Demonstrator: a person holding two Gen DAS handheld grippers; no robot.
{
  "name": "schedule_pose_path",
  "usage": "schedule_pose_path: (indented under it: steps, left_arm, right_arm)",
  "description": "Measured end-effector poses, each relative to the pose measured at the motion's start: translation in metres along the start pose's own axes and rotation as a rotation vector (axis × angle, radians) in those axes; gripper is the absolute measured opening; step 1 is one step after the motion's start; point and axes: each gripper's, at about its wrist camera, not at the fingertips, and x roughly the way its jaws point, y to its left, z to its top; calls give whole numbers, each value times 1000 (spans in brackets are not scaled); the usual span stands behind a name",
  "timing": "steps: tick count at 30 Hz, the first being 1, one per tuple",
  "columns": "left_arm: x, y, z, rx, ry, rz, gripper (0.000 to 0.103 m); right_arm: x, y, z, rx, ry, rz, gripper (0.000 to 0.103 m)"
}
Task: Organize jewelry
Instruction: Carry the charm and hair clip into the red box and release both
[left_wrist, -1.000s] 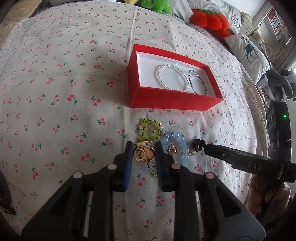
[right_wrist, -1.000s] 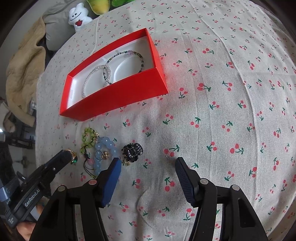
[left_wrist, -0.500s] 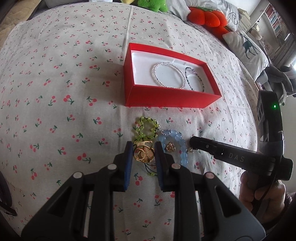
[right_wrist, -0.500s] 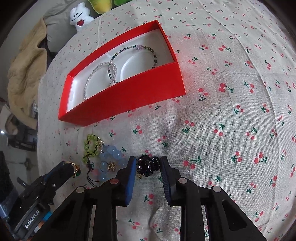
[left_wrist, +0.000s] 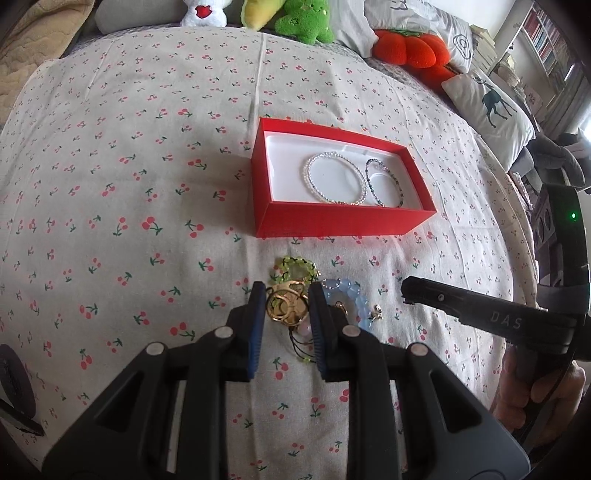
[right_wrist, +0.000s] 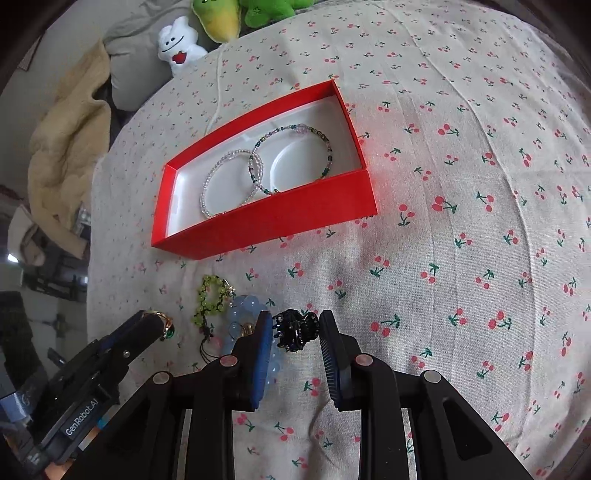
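A red box (left_wrist: 343, 223) (right_wrist: 266, 225) with a white lining holds two beaded bracelets, a clear one (left_wrist: 332, 179) and a dark one (left_wrist: 384, 182). My left gripper (left_wrist: 287, 306) is shut on a gold ring piece (left_wrist: 286, 308), lifted above the cloth. My right gripper (right_wrist: 295, 328) is shut on a black hair claw (right_wrist: 295, 328) and holds it off the cloth; it also shows in the left wrist view (left_wrist: 406, 291). A green bead chain (left_wrist: 295, 267) (right_wrist: 212, 295), a blue bead bracelet (left_wrist: 351, 299) (right_wrist: 243, 310) and a small earring (left_wrist: 376, 312) lie on the cloth in front of the box.
The cherry-print cloth (left_wrist: 129, 221) covers a bed. Plush toys (left_wrist: 295, 18) and pillows (left_wrist: 491, 107) line the far edge. A beige blanket (right_wrist: 62, 147) hangs at the left in the right wrist view.
My right gripper closed on the black hair claw and lifted it from the cloth. My left gripper kept its hold on the gold ring piece and rose too.
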Motion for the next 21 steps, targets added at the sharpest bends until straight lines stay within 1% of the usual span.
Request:
schedule_pose_path:
  steps: [8,14,17,21]
  left_arm:
    - [-11,-7,10,20,-75,8,25]
    - [-16,-10,20,16,-133,14,25]
    - [-16,-8,28,-9,-167,7,25]
    - [-8,-3,37,-51,-194,8,25]
  right_arm:
    - [-27,0,4,-2,-66,35,26]
    - [-43,-3,14,4,-127,45,26]
    - [-50,-6,21,8,-159,43,26]
    - [-52,-13,30,29,-183,53,26]
